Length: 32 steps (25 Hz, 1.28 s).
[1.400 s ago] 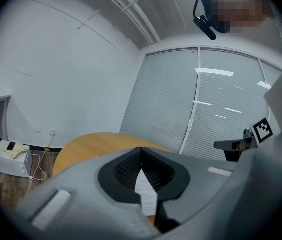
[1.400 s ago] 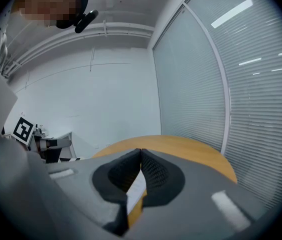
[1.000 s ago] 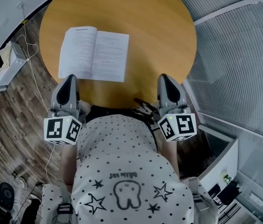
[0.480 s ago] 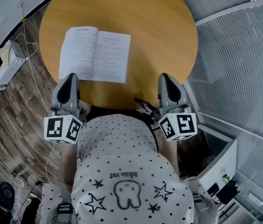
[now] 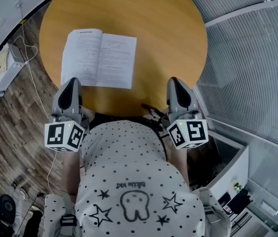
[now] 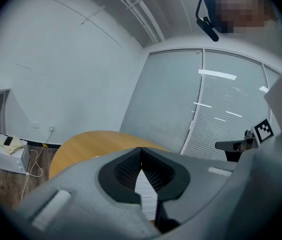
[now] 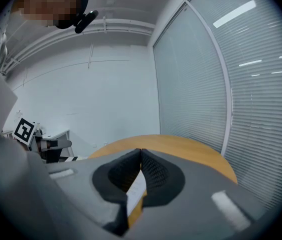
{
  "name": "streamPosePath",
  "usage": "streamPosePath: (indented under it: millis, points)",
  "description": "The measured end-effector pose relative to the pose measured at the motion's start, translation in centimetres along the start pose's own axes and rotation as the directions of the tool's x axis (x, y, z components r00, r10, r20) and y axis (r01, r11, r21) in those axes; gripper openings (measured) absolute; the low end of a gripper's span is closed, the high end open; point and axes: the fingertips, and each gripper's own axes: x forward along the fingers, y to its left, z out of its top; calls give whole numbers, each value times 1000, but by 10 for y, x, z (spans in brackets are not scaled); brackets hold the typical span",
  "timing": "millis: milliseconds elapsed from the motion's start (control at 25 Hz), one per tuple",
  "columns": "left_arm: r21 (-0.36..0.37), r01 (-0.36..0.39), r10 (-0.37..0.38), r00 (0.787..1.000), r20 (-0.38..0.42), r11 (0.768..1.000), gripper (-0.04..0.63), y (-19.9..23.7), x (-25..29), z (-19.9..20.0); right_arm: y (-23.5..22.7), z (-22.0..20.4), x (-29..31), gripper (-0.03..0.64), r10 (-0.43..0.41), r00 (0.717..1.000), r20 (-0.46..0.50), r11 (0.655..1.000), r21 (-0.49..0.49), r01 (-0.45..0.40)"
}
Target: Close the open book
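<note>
The open book (image 5: 99, 58) lies flat, pages up, on the round counter (image 5: 158, 28). The task looks unstarted. The left gripper (image 5: 72, 83) hovers just beside the book's near corner and the right gripper (image 5: 175, 83) farther off, both clenched on nothing (tips meeting). The next move probably calls for slipping a tip under one outer page edge.

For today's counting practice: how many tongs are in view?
2. The left tongs point at the open book's near-left corner; the right tongs are at the table's near edge, right of the book. None seem hidden.
</note>
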Motion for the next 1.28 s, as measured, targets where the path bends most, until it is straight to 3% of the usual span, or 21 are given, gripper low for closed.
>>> streamPosePath:
  millis: [200, 440, 600, 640, 840, 1120, 1200, 1280]
  points:
    - [-36, -4, 3, 1000, -24, 999, 11, 10, -4, -13, 1, -2, 2, 3, 3, 1000, -8, 1000, -3, -3]
    - [-214, -33, 20, 998, -60, 976, 14, 38, -10, -42, 8, -3, 4, 5, 14, 1000, -27, 1000, -5, -14]
    - [-276, -35, 3, 993, -115, 960, 18, 48, -6, -69, 8, -5, 8, 5, 23, 999, -37, 1000, -15, -23]
    - [-297, -34, -4, 992, -127, 954, 73, 48, -4, -76, 8, -7, 9, 5, 24, 999, -41, 1000, -16, -25]
    - [-464, -39, -32, 989, -146, 885, 113, 54, 5, -111, 5, -18, 13, 5, 28, 997, -69, 999, -16, -29]
    - [-524, -133, -2, 969, -249, 841, 138, 69, 15, -165, 2, -23, 18, 3, 29, 995, -101, 999, -33, -32]
    - [-564, -149, -3, 966, -259, 812, 171, 72, 15, -176, 3, -22, 16, 3, 25, 994, -106, 999, -36, -29]
    - [-630, -154, -13, 968, -252, 761, 188, 75, 14, -184, 5, -23, 13, 3, 23, 993, -113, 999, -43, -28]
